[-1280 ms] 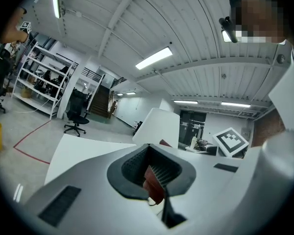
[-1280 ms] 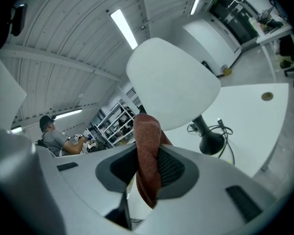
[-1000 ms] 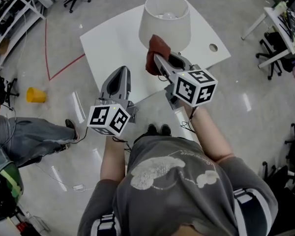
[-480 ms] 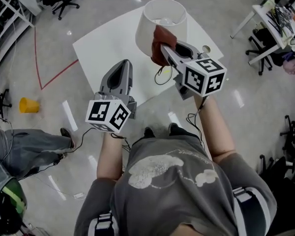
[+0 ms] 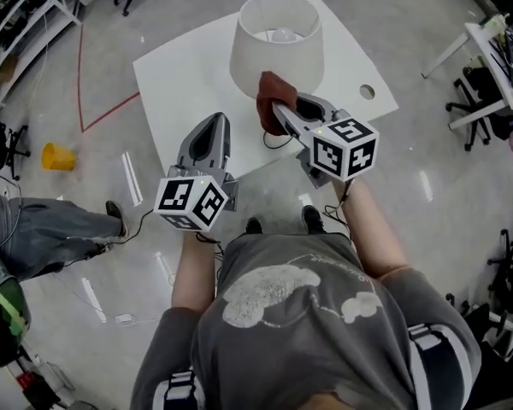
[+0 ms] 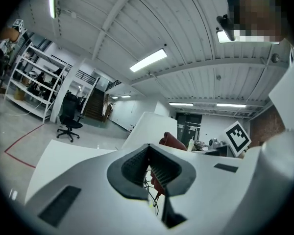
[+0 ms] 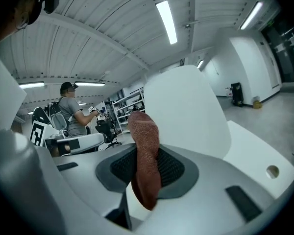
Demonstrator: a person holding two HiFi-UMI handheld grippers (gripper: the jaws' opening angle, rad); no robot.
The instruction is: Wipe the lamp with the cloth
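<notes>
Fingers of the right gripper [image 5: 276, 109] clamp the soft, limp cloth [image 5: 269, 96] beside the lamp [image 5: 276, 49], which seems light, easily tipped: press gently. The left gripper [image 5: 210, 126] has its fingers together, empty.

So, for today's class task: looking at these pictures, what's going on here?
A person stands at a white table with a gripper in each hand. The right gripper is shut on a reddish-brown cloth and holds it against the near side of the white lamp, on its shade, so wiping looks under way. The left gripper is shut with nothing in it, its tip over the table's near part, apart from the lamp.
</notes>
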